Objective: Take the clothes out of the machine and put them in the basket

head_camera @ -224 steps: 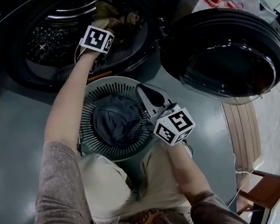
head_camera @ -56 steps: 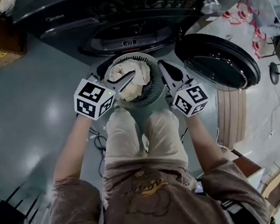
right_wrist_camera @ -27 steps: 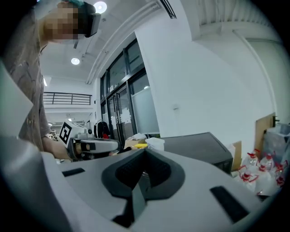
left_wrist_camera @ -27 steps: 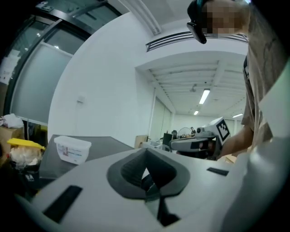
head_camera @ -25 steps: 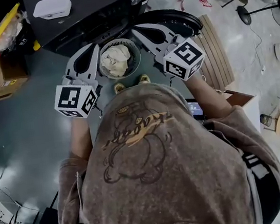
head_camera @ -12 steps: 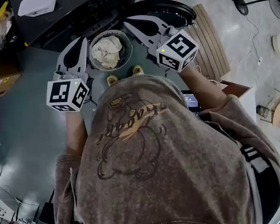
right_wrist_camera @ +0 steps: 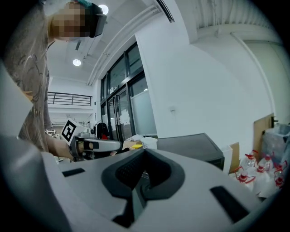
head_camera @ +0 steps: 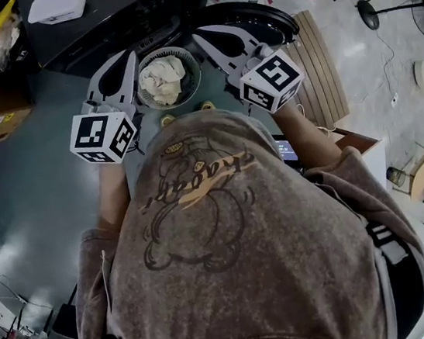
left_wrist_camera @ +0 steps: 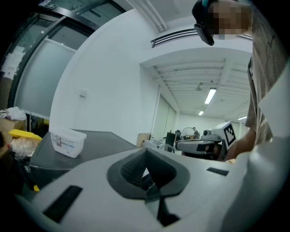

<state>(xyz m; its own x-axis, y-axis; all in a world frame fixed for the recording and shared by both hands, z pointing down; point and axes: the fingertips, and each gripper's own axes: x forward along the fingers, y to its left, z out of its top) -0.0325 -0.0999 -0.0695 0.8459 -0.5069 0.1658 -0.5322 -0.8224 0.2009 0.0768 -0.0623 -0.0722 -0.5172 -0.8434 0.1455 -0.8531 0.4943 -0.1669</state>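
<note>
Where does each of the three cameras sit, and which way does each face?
Head view: on the person's head, facing steeply down at the basket and machine; shows back, left gripper, right gripper.
Left gripper view: on that gripper, facing level toward a white box; shows its shut jaws.
Right gripper view: on that gripper, facing level past the machine; shows its shut jaws.
Shared: each gripper view catches the other gripper.

Head view dim, floor [head_camera: 28, 198] glare; gripper views bright, dark fisheye corners.
</note>
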